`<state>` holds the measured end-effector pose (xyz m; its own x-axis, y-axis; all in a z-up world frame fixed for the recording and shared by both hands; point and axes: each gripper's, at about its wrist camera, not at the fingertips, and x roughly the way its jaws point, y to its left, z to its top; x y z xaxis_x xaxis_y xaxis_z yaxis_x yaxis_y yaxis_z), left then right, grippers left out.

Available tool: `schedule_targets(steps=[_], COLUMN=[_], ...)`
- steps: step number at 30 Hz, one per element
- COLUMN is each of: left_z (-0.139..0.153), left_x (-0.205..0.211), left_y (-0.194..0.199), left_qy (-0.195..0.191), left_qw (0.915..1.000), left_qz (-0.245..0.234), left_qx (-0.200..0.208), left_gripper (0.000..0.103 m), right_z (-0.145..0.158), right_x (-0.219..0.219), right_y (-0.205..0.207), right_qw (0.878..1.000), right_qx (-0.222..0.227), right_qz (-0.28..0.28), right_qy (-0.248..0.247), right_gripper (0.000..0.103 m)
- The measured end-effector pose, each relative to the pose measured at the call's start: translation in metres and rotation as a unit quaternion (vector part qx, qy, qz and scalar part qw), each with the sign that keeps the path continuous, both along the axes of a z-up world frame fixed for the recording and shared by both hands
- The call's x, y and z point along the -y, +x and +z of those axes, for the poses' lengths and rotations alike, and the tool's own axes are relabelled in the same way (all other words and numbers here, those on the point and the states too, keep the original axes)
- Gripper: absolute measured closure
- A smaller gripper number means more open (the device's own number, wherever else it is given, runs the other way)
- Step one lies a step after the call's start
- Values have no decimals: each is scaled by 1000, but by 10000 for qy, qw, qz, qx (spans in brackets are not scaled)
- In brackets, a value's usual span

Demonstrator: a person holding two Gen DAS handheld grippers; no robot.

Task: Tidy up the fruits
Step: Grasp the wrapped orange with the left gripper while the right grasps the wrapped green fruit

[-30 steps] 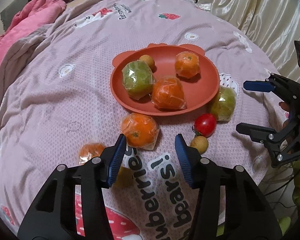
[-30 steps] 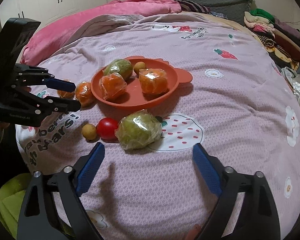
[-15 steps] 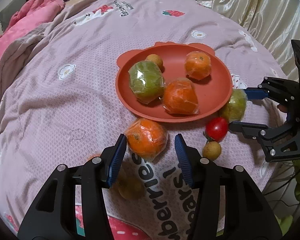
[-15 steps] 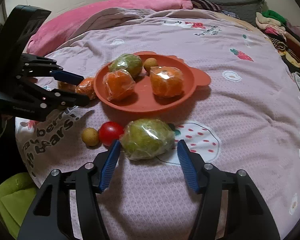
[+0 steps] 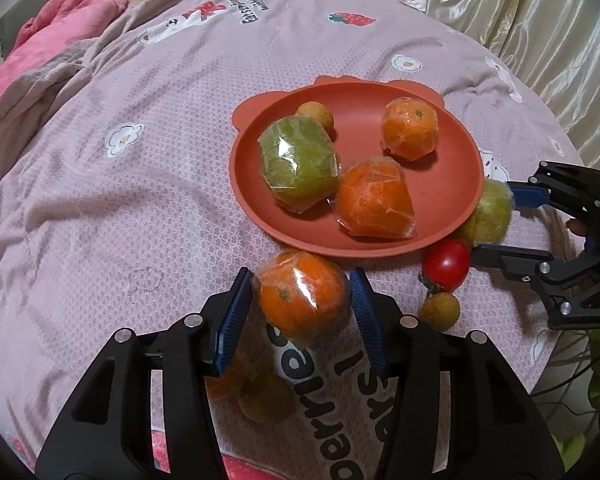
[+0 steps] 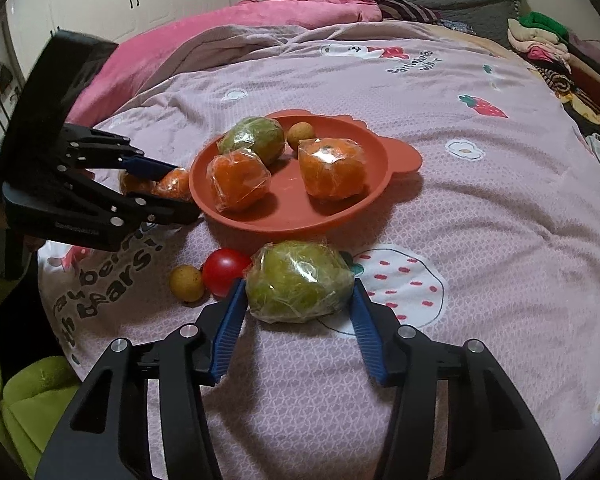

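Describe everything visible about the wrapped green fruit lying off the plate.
The wrapped green fruit is a rounded, yellow-green piece with a mottled skin, sealed in clear crinkled film that catches glare. It lies on its side on the pink bedspread, just in front of the orange plate, over a printed strawberry patch. The right gripper has its blue jaws on either side of it, at or very near the film. A red tomato sits close against its left side; the left-wrist view shows it tucked beside the plate's rim.
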<state>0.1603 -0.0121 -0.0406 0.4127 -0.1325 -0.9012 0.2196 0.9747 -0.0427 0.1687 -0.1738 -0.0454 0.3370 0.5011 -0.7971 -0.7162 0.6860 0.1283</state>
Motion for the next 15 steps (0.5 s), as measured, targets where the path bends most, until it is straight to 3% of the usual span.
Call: schedule_targets(steps=[9, 15], left_z=[3, 22], left_x=[0, -5], left_y=[-3, -16], left_qy=[-66, -247], left_qw=[10000, 9994], left_qz=[-66, -16], left_qx=[29, 257], left_gripper=[66, 66], right_z=[6, 17], right_x=[19, 26], right_y=[-11, -17], right_qw=[9994, 9989], right_qx=[-58, -16], right_qz=[-282, -400], right_qy=[191, 258], right_gripper=[53, 53])
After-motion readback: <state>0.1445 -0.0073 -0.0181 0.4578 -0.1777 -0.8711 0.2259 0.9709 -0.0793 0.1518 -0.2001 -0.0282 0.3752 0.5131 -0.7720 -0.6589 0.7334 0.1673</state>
